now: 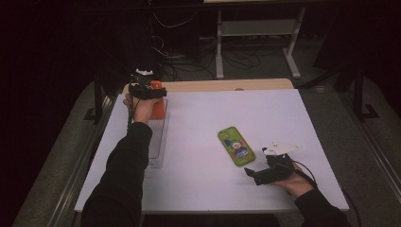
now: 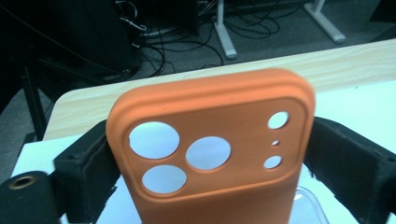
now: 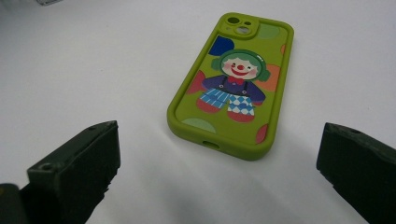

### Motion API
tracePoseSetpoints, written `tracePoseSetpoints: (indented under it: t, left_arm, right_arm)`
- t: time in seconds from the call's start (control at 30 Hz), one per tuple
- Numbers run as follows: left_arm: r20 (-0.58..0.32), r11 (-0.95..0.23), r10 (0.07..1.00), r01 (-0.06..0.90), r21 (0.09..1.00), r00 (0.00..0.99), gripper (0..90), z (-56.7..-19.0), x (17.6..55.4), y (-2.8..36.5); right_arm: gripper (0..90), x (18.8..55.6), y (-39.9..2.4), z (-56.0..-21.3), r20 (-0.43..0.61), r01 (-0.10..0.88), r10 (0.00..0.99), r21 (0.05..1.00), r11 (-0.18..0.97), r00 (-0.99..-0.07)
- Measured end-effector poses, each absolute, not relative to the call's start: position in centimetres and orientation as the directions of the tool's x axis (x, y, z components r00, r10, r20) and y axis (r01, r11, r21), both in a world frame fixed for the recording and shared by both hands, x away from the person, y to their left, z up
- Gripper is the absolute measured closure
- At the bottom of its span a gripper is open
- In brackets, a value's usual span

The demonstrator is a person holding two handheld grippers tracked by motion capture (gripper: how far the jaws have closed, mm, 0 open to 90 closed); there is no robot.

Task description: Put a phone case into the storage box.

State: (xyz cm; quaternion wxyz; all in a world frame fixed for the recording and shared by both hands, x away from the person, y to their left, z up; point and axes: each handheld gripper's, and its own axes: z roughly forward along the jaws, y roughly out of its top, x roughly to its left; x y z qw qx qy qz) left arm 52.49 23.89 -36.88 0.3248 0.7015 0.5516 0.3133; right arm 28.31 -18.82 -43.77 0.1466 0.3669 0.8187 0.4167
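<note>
Left gripper is at the far left of the table, over the far end of a clear tray. An orange phone case stands upright between its jaws, camera cutouts up. In the left gripper view the jaw pads flank both long edges of the orange phone case; the right pad looks just off the edge, the left one is close to it, contact unclear. So the jaws are parted around the case rather than clamping it hard. Judgement: this reads as a release into the tray, with the case's lower end down in the tray; that lower end is hidden, so whether it actually rests there can't be told.

Right gripper sits low near the front right of the table, jaws spread wide, nothing between them. A green phone case with a clown print lies flat on the table just ahead of the jaws, roughly centred between them, its bottom port end towards the gripper. No contact with it.

Progress, as a judgement: orange case is about placed, roughly half done. Left to do: left jaws clear the orange case; right gripper closes in on the green case, pinches it and carries it to the tray.
</note>
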Motion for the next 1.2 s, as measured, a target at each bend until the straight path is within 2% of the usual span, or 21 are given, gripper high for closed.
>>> tracePoseSetpoints:
  t: [0.17, 0.5, 0.83, 1.2]
  left_arm:
    - [0.079, -0.198, 0.971, 0.579, 0.791, 0.225, 2.7, -36.4, 52.3, 24.0]
    - [0.079, -0.214, 0.962, 0.548, 0.808, 0.260, 2.5, -33.9, 50.8, 25.4]
    - [0.019, -0.243, 0.918, 0.525, 0.815, 0.396, 0.0, -32.2, 47.9, 26.0]
    - [-0.046, -0.312, 0.809, 0.494, 0.811, 0.586, 0.0, -31.6, 44.6, 24.9]
  right_arm:
    - [0.0, 28.3, -18.8, -43.8, 0.065, 0.479, 0.723, 0.789, 0.384, -0.688]
    - [0.0, 28.3, -18.8, -43.8, 0.061, 0.482, 0.724, 0.784, 0.391, -0.687]
    - [0.0, 28.4, -18.7, -43.8, 0.068, 0.487, 0.728, 0.785, 0.383, -0.683]
    - [0.0, 28.3, -18.7, -43.7, 0.064, 0.485, 0.729, 0.785, 0.385, -0.682]
